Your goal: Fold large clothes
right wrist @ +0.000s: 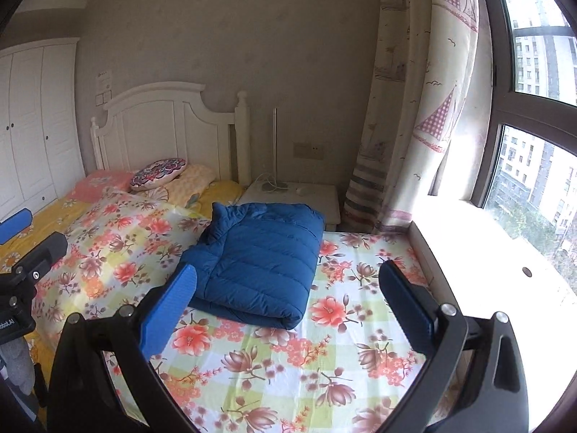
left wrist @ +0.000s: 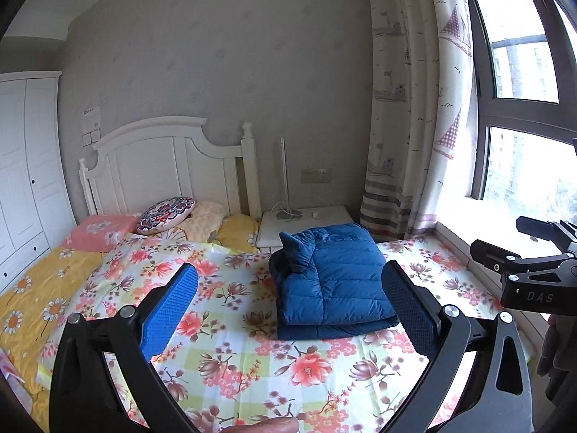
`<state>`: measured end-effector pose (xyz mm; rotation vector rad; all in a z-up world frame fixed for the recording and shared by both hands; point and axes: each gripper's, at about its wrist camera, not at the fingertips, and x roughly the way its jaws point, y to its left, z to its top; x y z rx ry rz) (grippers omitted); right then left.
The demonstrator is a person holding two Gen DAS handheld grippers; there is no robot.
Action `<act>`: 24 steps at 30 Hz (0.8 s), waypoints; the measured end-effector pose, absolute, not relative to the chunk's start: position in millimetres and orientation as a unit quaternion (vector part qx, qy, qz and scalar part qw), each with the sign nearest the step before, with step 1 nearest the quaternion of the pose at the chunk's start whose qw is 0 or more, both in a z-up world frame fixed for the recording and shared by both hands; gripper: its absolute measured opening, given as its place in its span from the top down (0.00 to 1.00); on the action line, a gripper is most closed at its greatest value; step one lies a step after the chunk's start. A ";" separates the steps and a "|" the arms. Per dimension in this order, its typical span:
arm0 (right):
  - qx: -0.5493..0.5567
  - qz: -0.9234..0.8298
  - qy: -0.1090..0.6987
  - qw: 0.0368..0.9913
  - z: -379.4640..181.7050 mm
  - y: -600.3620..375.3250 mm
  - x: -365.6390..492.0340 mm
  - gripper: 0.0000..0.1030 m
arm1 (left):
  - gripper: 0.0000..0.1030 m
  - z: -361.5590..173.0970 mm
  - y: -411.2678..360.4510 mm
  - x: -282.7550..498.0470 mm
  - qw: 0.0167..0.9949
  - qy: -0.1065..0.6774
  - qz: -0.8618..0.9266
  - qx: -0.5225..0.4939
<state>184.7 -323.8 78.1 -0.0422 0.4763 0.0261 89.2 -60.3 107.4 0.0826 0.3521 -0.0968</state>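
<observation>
1. Right now I see the blue puffy jacket (left wrist: pixel 333 281) folded into a neat block, lying on the flowered sheet (left wrist: pixel 234 361) that covers the bed.
2. My left gripper (left wrist: pixel 288 310) hangs above the sheet, a little back from the jacket. Its jaws are spread wide and hold nothing. The jacket sits between them in the left wrist view, closer to the right finger.
3. My right gripper (right wrist: pixel 286 310) is also up over the sheet with its jaws spread wide and nothing in them. In the right wrist view the jacket (right wrist: pixel 259 267) lies just past the left finger, and its near rolled edge points toward me.
4. The collar part of the jacket sticks up at the far left corner of the block.
5. Behind the jacket stands a white bedside counter (left wrist: pixel 306 222) with a thin lamp (left wrist: pixel 283 180) on it.
6. At the head of the bed I see a round patterned pillow (left wrist: pixel 166 214), a pink pillow (left wrist: pixel 99 232) and a white headboard (left wrist: pixel 162 166).
7. A curtain with boats (right wrist: pixel 414 108) hangs by the window (right wrist: pixel 533 144) on the right side, and a white wardrobe (left wrist: pixel 25 173) is on the far left.
</observation>
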 end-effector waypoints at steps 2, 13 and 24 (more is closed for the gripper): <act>-0.023 0.016 0.237 0.971 79.0 -321.4 183.6 0.03 | 0.05 108.7 -60.8 86.4 0.983 0.173 -0.050 0.044; -0.041 0.016 0.231 0.972 95.3 -314.3 174.4 0.03 | 0.05 120.0 -57.2 83.7 0.984 0.168 -0.050 0.043; -0.050 0.015 0.227 0.973 105.7 -312.2 166.8 0.03 | 0.05 126.8 -56.6 85.1 0.984 0.169 -0.049 0.043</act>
